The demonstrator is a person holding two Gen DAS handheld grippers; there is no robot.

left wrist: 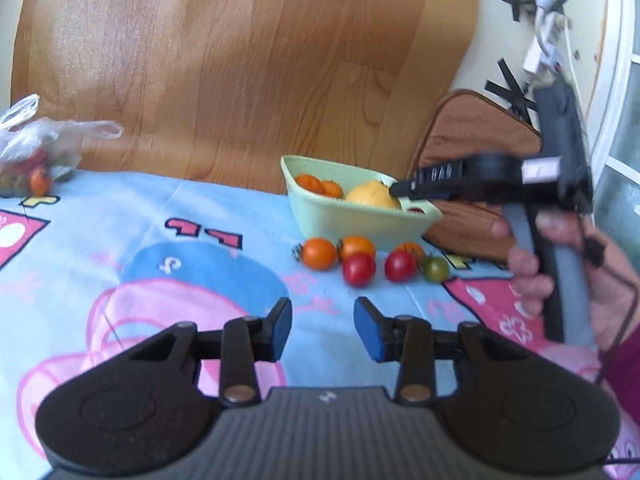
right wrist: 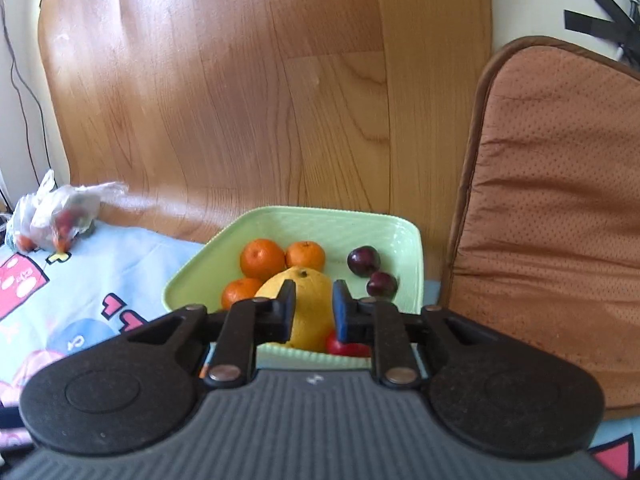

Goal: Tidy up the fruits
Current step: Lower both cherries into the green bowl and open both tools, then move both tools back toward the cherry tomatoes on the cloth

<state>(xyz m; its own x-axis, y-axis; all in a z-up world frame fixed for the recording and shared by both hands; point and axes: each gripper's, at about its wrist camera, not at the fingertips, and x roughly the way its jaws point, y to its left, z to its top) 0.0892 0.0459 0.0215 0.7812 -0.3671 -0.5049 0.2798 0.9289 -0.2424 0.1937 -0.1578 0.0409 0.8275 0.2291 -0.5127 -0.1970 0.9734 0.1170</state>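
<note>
My right fingers [right wrist: 314, 310] hover over the bowl [right wrist: 416, 248], narrowly parted, empty, above the yellow fruit [right wrist: 312, 300]. Left fingers [left wrist: 323, 328] spread, empty, aimed at loose tomatoes [left wrist: 359, 269] just before the bowl, probably next.

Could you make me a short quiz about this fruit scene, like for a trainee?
1. True or false: the green basket holds three oranges.
2. How many dark plums lie in the basket?
3. Where are the loose tomatoes? A in the basket, B on the cloth in front of it, C inside the left gripper.

Key: 1 true; 2 two; 3 B.
</note>
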